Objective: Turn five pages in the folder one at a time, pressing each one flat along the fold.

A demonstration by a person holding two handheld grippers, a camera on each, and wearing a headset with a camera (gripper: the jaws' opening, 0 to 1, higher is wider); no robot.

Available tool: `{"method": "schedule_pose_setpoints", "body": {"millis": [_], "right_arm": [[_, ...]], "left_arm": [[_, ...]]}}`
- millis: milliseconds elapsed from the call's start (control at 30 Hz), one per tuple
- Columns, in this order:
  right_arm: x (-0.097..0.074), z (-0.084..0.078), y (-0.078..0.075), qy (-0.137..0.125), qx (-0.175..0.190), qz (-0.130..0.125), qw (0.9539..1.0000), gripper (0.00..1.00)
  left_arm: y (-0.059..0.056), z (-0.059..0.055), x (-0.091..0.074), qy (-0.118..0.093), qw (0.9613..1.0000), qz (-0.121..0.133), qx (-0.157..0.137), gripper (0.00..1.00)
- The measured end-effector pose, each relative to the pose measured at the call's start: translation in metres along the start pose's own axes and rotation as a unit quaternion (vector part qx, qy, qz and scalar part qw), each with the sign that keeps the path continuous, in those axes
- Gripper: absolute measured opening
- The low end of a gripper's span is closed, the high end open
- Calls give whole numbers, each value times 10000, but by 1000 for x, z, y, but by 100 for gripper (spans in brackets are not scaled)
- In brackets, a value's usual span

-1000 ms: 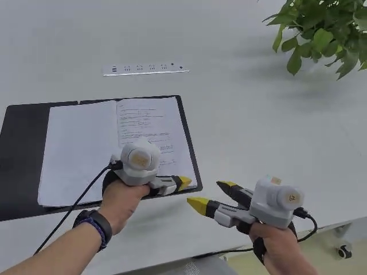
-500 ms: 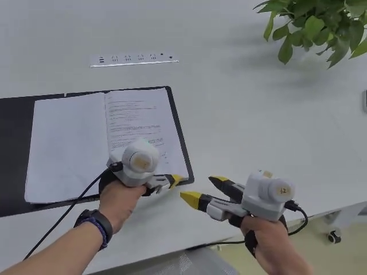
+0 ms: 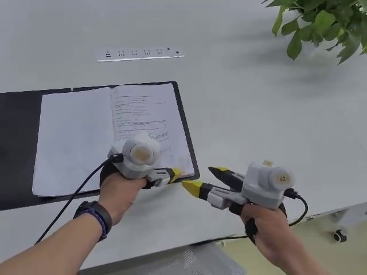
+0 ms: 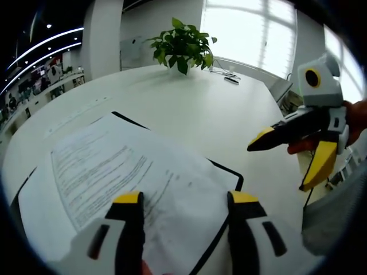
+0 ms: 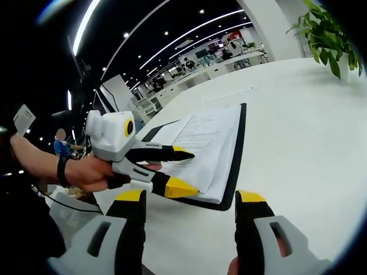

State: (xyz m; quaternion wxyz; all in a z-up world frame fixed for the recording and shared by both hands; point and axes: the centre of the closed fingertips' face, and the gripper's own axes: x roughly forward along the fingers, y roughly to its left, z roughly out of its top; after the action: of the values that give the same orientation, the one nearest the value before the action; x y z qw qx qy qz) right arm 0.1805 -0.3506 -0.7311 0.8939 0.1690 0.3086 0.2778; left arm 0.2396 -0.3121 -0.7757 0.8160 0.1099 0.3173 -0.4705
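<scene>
Folder point(image 3: 17, 149), black, opened flat on the white tabletop point(image 3: 258, 103), its covers serving as a tray for a stack of white sheets. Inside, on the folder's left half, a blank page point(image 3: 74, 137); on its right half, a printed page point(image 3: 149, 123) with short paragraphs of black text, too small to read. Black cover showing as a broad band left of the sheets and as a thin border along the folder's right and near edges.

Left gripper point(image 3: 174, 173) at the folder's near right corner, held in a hand with a dark wristband point(image 3: 94, 215), black cable point(image 3: 74, 197) trailing back across the folder's near edge. Jaws spread apart, nothing between them but air; in the left gripper view point(image 4: 185, 198) yellow tips over the printed page's bottom corner, contact with the paper impossible to tell.

Right gripper point(image 3: 203, 179) just off that same folder corner, over bare tabletop, yellow tips aimed toward the folder and close to the left gripper's tips without touching. Jaws likewise wide apart and holding nothing, seen also in the right gripper view point(image 5: 191, 196).

Beyond the folder's far edge, a white power strip point(image 3: 139, 54) with a row of sockets, markings unreadable. Far to the folder's right, a leafy green plant point(image 3: 321, 26).
</scene>
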Motion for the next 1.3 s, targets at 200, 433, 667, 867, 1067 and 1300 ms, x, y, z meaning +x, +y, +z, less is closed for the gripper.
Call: {"method": "schedule_pose_setpoints", "body": {"millis": [200,433,667,867,1067,1300], "right_arm": [[21,18,-3,-99,6,149,9998,58],[47,31,-6,-107,136,334,9993,56],[62,30,-12,-68,373,462,9982,52],[63,30,-8,-107,523,590,9968,43],[56,29,-12,-207,700,566,9957,34],[49,28,-11,-406,929,598,9930,15]], "left_arm": [[2,-1,-1,-16,10000,9,-45,56],[2,-1,-2,-38,9999,-13,-106,56],[1,-2,-3,-26,9999,-44,-105,57],[-1,-3,-3,-29,9999,-60,-105,57],[-4,-5,-5,-2,9999,-104,-84,60],[-7,-7,-9,-15,9998,-108,-138,62]]}}
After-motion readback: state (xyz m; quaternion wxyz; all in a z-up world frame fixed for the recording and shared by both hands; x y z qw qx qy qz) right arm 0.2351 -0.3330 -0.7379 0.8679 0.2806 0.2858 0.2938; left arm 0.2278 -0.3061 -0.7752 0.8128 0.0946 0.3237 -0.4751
